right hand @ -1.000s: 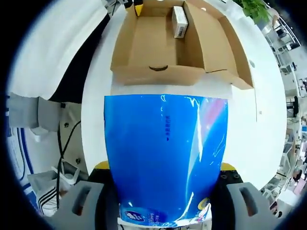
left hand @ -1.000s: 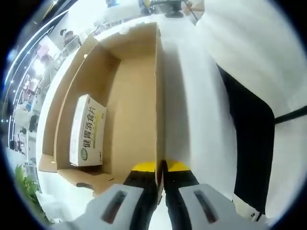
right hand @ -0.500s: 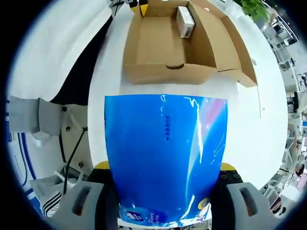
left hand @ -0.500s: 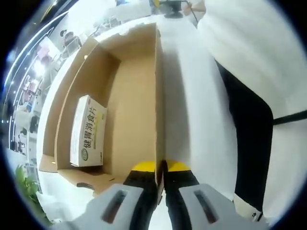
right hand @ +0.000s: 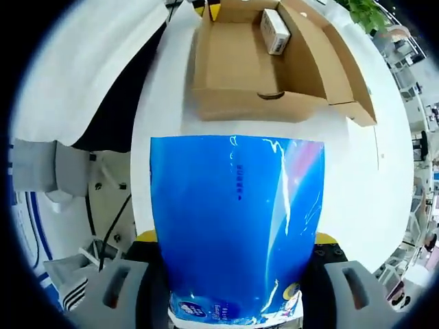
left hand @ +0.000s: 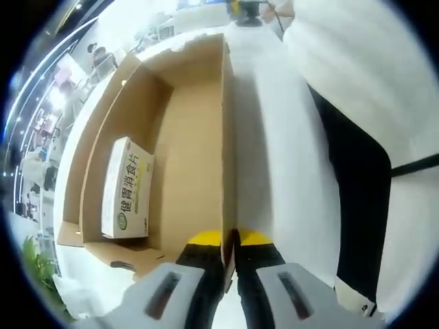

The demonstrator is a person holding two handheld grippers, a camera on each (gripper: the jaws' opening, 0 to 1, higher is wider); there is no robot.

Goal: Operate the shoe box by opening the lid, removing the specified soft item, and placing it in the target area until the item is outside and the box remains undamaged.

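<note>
The shoe box [right hand: 257, 65] lay open on the white table [right hand: 357, 178], and the right gripper [right hand: 233, 274] pinched the blue soft pack [right hand: 236, 226] outside it, over the tabletop. The left gripper [left hand: 230, 255] was clamped on the box wall [left hand: 226, 137]; a small carton [left hand: 125, 188] lay inside. Judged remaining: setting the pack down.

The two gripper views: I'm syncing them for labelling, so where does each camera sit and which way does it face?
Left gripper view: rides the left gripper, clamped on the cardboard box wall, looking along it; a white carton lies inside; the person's clothing at right.
Right gripper view: rides the right gripper, gripping a blue pack, facing the box beyond on the white table.
Shared: box, carton.
</note>
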